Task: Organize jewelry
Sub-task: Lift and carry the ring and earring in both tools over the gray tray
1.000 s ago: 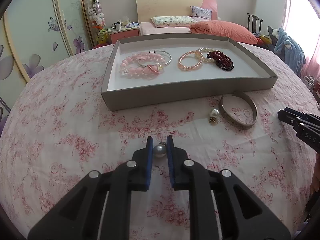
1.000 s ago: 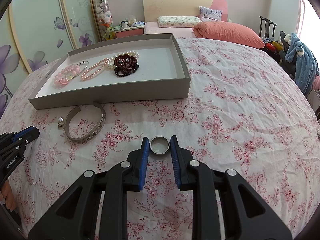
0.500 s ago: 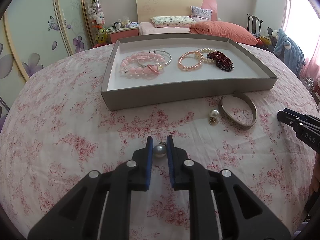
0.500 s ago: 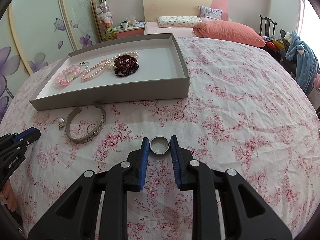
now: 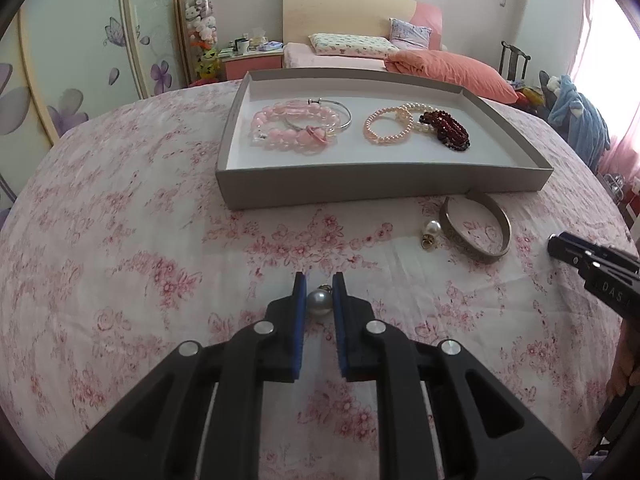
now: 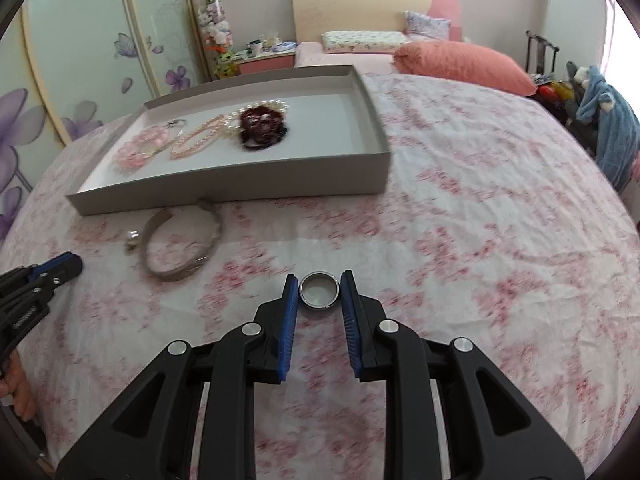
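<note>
The left gripper (image 5: pixel 319 289) is closed on a grey pearl earring (image 5: pixel 319 302); both blue pads touch the pearl, and its small metal part sticks out just past the fingertips. The right gripper (image 6: pixel 319 289) holds a silver ring (image 6: pixel 319 290) between its 2 pads. The ring fills the gap between them, but whether it is lifted off the cloth I cannot tell.

Ahead of the left gripper stands the grey tray (image 5: pixel 360 190) on the flowered bedcover (image 5: pixel 120 260). Inside it lie a pink bead bracelet (image 5: pixel 292 128) with a thin silver bangle (image 5: pixel 340 114) under it, then a pale pearl bracelet (image 5: pixel 386 128) and a dark red bead bracelet (image 5: pixel 450 130). The 2 last ones overlap, so their shapes are hard to separate.

Ahead and to the right of the left gripper, outside the tray, lie a white pearl earring (image 5: pixel 431 234) and just beside it an open metal cuff (image 5: pixel 476 226). The far end of the cuff touches the tray wall or goes slightly under it (not clear).

The right wrist view is blurred, so there the jewelry in the tray is only coloured patches. The right gripper appears at the edge of the left view, cut off by the frame.
</note>
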The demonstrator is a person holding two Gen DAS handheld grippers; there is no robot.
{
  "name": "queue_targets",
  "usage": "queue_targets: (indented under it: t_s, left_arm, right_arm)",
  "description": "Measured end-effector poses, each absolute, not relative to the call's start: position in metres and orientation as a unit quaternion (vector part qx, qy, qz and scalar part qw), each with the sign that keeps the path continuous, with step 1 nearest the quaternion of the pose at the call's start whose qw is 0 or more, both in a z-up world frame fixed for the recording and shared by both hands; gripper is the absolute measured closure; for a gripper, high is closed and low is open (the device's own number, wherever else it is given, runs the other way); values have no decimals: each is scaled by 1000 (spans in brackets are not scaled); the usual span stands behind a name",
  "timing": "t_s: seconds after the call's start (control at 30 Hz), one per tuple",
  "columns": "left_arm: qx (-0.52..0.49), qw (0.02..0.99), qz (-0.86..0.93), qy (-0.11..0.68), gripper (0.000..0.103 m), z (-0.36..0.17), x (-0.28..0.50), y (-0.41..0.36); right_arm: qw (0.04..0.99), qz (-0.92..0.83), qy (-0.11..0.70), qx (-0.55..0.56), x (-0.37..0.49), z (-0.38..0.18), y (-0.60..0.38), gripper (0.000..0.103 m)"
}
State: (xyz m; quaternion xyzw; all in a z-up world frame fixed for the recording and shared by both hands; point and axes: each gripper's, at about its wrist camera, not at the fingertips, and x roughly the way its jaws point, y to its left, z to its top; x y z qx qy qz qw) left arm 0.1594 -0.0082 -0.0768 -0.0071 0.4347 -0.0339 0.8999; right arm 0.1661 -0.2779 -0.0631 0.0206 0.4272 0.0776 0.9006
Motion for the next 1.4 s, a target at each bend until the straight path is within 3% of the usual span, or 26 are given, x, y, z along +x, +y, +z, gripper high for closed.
queue_targets:
  t_s: [0.27, 0.87, 1.4]
  left_arm:
    - [-44, 904, -34, 424, 89, -63, 147, 2]
    - [-6, 968, -12, 252, 89, 18, 114, -19]
    - [12, 974, -13, 226, 89, 27, 134, -29]
  right_arm:
    - [891, 144, 424, 80, 152, -52, -259, 80]
    - [978, 118, 173, -14, 99, 37, -226, 80]
    - [982, 115, 149, -6, 120, 45, -227, 80]
